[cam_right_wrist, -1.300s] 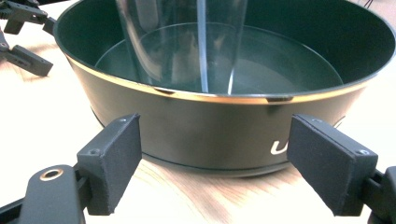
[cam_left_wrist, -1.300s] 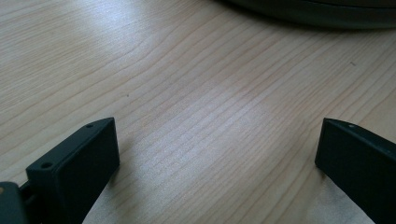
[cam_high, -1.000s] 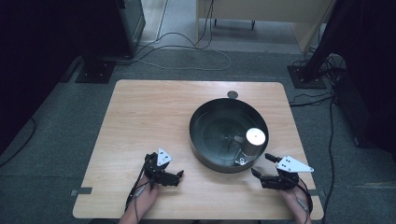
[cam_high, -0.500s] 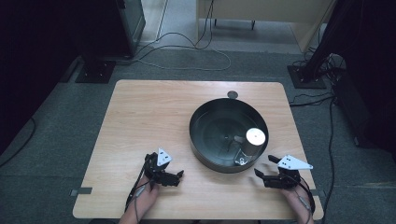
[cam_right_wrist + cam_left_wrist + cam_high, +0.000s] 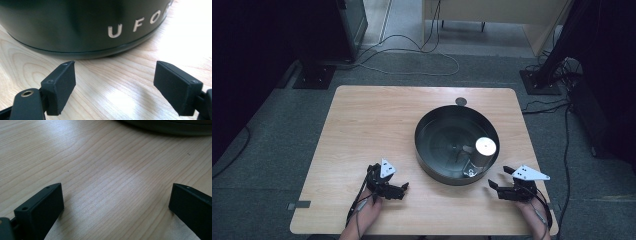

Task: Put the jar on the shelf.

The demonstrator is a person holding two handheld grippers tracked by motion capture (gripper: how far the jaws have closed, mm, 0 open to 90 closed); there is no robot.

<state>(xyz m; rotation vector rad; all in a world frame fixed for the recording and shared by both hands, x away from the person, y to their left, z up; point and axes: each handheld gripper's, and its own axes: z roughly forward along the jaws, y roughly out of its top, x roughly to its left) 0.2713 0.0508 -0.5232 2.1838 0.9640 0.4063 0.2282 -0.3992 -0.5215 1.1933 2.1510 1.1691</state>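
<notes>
White capitals "UFO" [image 5: 138, 24] read along the outer wall of the dark round pan [image 5: 432, 150] in my right gripper view; further letters run off the frame edge and I cannot read them. The pan sits upright on the right half of the desk [image 5: 377, 125], open side up, and inside it, near the wall closest to me, stands a small metal cylinder [image 5: 482, 152] with a pale flat top (long axis tilted, top leaning away from me; what lies at its foot is too small to tell). My right hand-held gripper [image 5: 501, 182] rests on the desk just beside the pan's near right wall, jaws apart with bare wood between them, pointing at the pan. My left hand-held gripper [image 5: 403, 188] lies near the pan's near left side, jaws likewise apart, nothing between them. The desk is light wood with visible grain; grey carpet around it, cables [image 5: 412, 60] on the floor beyond, dark stands at both sides.
</notes>
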